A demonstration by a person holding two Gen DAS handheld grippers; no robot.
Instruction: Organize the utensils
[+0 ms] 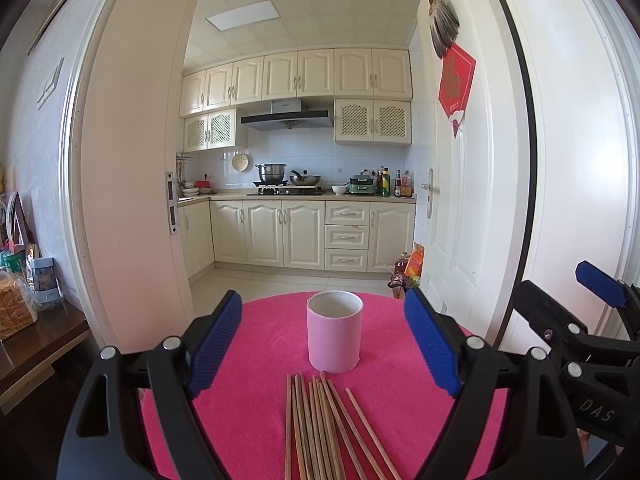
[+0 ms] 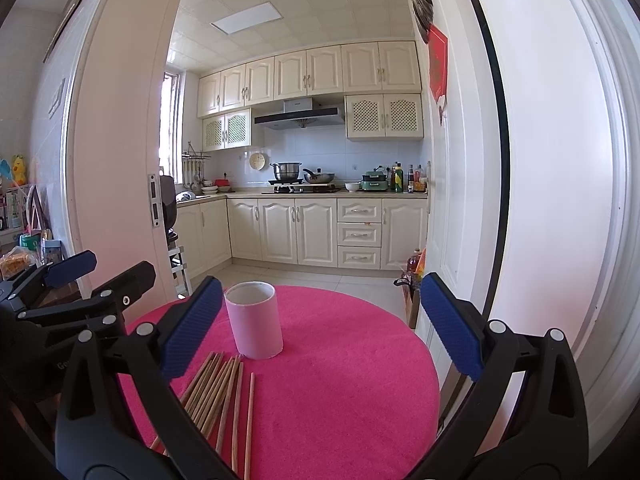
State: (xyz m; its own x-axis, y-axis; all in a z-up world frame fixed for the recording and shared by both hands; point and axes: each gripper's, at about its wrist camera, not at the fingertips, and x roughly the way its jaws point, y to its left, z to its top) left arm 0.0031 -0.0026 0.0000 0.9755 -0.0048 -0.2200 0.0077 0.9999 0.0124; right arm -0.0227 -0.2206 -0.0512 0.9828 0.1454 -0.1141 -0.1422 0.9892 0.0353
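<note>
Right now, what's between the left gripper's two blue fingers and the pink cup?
Only bare pink tablecloth in the left wrist view. The chopsticks lie nearer the camera than the pink cup, between the open left gripper fingers.

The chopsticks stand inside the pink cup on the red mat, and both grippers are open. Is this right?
Not quite. The chopsticks lie flat on the red mat in front of the pink cup, as the left wrist view shows. Left gripper and right gripper are open.

Chopsticks (image 1: 320, 424) before cup (image 1: 334, 332)
</note>
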